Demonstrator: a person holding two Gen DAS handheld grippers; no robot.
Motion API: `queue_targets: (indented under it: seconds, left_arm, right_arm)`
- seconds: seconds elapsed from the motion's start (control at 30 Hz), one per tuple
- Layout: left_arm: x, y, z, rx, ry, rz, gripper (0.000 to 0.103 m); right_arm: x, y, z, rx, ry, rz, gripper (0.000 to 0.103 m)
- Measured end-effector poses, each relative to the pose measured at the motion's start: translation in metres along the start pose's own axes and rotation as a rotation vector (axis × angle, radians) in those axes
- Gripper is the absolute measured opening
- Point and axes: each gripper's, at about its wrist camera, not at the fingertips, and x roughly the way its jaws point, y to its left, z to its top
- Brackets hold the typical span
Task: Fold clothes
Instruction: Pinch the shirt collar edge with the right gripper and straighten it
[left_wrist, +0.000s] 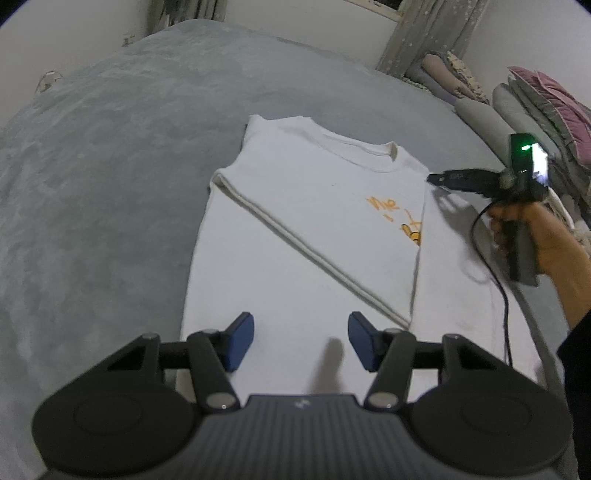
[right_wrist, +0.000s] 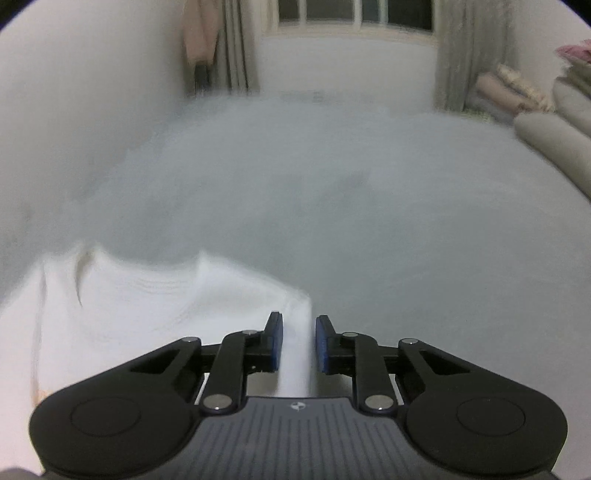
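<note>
T-shirt (left_wrist: 295, 229) half-folded on bed (left_wrist: 110, 184). Right gripper (right_wrist: 299, 341) narrowed around shoulder edge, pads not touching; left gripper (left_wrist: 301, 341) released, empty. Pinch both layers before lifting.

A wide bed (left_wrist: 110, 155) is covered with a grey plush blanket. On it a white T-shirt (left_wrist: 295, 229) with orange print is laid flat, one side folded over. At the far right edge, rolled and folded bedding (left_wrist: 517, 107) is stacked.
</note>
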Motion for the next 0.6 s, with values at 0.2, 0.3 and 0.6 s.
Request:
queue_targets:
  seconds: [0.2, 0.3, 0.6]
  left_arm:
    - [-0.006, -0.005, -0.004, 0.011, 0.022, -0.088, 0.064]
    - [-0.007, -0.007, -0.010, -0.004, 0.042, -0.164, 0.077]
    - [-0.007, -0.026, -0.024, 0.053, 0.067, -0.206, 0.060]
  right_arm:
    - [-0.039, -0.010, -0.003, 0.023, -0.099, -0.041, 0.019]
    - [-0.060, -0.011, -0.015, 0.003, -0.040, -0.037, 0.019]
    - [-0.141, -0.012, -0.073, 0.099, 0.099, 0.002, 0.020]
